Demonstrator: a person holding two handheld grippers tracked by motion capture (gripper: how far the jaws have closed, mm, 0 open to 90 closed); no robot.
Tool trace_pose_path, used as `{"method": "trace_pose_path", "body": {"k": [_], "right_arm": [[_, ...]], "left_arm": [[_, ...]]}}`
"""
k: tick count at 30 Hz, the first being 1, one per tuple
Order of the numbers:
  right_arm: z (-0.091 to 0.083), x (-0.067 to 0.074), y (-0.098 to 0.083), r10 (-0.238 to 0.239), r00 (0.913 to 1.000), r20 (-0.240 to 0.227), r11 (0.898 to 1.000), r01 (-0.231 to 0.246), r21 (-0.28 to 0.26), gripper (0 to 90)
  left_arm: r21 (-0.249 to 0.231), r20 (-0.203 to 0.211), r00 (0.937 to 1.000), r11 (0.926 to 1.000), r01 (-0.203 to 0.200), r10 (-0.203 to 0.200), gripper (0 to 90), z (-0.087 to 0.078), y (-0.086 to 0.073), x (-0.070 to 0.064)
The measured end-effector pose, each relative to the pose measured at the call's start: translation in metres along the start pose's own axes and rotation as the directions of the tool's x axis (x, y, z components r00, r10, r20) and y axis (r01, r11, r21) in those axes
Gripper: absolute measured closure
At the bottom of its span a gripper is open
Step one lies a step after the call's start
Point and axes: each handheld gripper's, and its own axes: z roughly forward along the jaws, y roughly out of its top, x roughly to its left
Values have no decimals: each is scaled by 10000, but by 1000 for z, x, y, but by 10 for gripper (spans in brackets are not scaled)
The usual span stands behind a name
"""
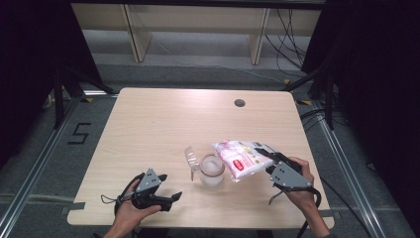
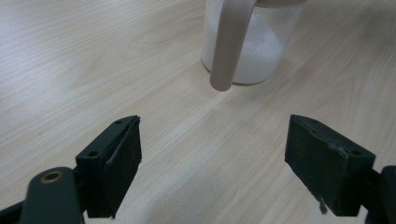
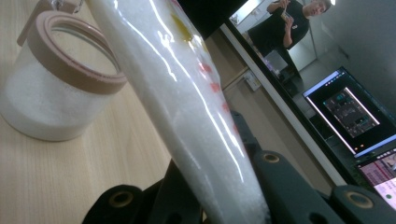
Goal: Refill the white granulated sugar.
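A glass jar point(image 1: 212, 171) sits on the wooden table point(image 1: 148, 129), near the front edge. It has white powder inside and its clear lid point(image 1: 190, 155) hangs open on the left side.

The right gripper point(image 1: 265, 154) is just to the right of the jar. Its jaws are pinched tight on a see-through bag point(image 1: 241, 157) of white powder. The bag is lifted up and tips toward the jar's mouth. The person's right hand point(image 1: 299, 191) comes in from the front.

The left gripper point(image 1: 174, 197) is to the left of the jar, low over the table. Its jaws are wide apart and hold nothing. They point at the jar.
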Motion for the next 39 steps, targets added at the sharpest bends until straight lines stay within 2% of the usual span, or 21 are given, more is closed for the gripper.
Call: {"method": "trace_pose_path", "body": {"k": [6, 8, 14, 16, 17, 18, 20, 22, 23, 25, 26, 27, 28, 29, 30, 31, 32, 34, 35, 36, 39], "right_arm": [[1, -2, -8, 812, 9967, 95, 9965, -810, -225, 862], [1, -2, -9, 1113, 9938, -84, 9932, -1115, -344, 867], [6, -3, -19, 2354, 9716, -254, 9692, -2366, -679, 877], [6, -2, -21, 2894, 9569, -231, 9548, -2903, -642, 880], [8, -4, -23, 2797, 9595, -331, 9564, -2815, -774, 881], [7, -3, -24, 3098, 9503, -303, 9472, -3112, -774, 882], [9, -7, -27, 2894, 9570, -208, 9508, -2899, -1090, 885], [10, -7, -30, 3352, 9417, -277, 9359, -3362, -1055, 887], [11, -8, -32, 3335, 9425, -223, 9358, -3338, -1134, 886], [12, -9, -37, 3832, 9234, -212, 9161, -3829, -1189, 887], [12, -9, -39, 3940, 9188, -222, 9112, -3937, -1211, 887], [13, -11, -42, 3902, 9206, -151, 9119, -3887, -1316, 887], [13, -9, -43, 4397, 8980, -182, 8903, -4384, -1232, 887], [12, -9, -45, 4685, 8830, -303, 8764, -4688, -1102, 887], [13, -11, -48, 4580, 8889, -113, 8807, -4554, -1301, 887], [13, -11, -50, 4691, 8828, -226, 8751, -4681, -1228, 887], [13, -10, -51, 4912, 8708, -210, 8640, -4902, -1152, 887], [15, -11, -56, 4954, 8683, -251, 8616, -4948, -1134, 887], [16, -10, -58, 5338, 8451, -281, 8392, -5336, -1049, 887], [17, -11, -60, 5277, 8490, -269, 8428, -5273, -1081, 887], [19, -9, -64, 5510, 8336, -387, 8284, -5520, -951, 887]], "left_arm": [[6, -5, 10000, 10000, 1, -1, 183, 0, 0, 0], [4, -4, 10000, 10000, -1, 1, 183, 0, 0, 0], [3, -3, 10000, 10000, 2, -2, 183, 0, 0, 0], [63, -12, 10000, 10000, 4, -4, 183, 0, 0, 0], [56, -10, 10000, 10000, 14, -14, 183, 0, 0, 0], [-9, 8, 10000, 10000, 22, -22, 184, 1, 0, 0], [-19, 13, 10000, 10000, 25, -25, 184, 1, 0, 0], [65, -16, 10000, 10000, 4, -4, 184, 0, 0, 0], [56, 8, 10000, 10000, -35, 35, 184, 0, 0, 0], [68, 36, 10000, 10000, -38, 37, 184, 0, 0, 1], [62, 1, 10000, 10000, -45, 45, 184, 0, 0, 1], [60, 4, 10000, 10000, -53, 53, 184, 0, 0, 1], [60, 5, 10000, 10000, -48, 48, 184, 0, 0, 1], [76, 27, 10000, 10000, -54, 53, 184, 0, 0, 1], [68, 33, 10000, 10000, -26, 26, 184, 0, 0, 1], [16, 35, 10000, 10000, 26, -26, 184, 1, 0, 0], [11, 36, 10000, 10000, 35, -35, 184, 1, 0, 0], [-24, 41, 10000, 10000, 66, -66, 184, 1, 0, 0], [-32, 44, 10000, 10000, 73, -73, 184, 1, 0, 0], [13, 31, 10000, 10000, 23, -23, 184, 1, 0, 0], [55, 23, 10000, 10000, -16, 16, 184, 1, 0, 1]]}}
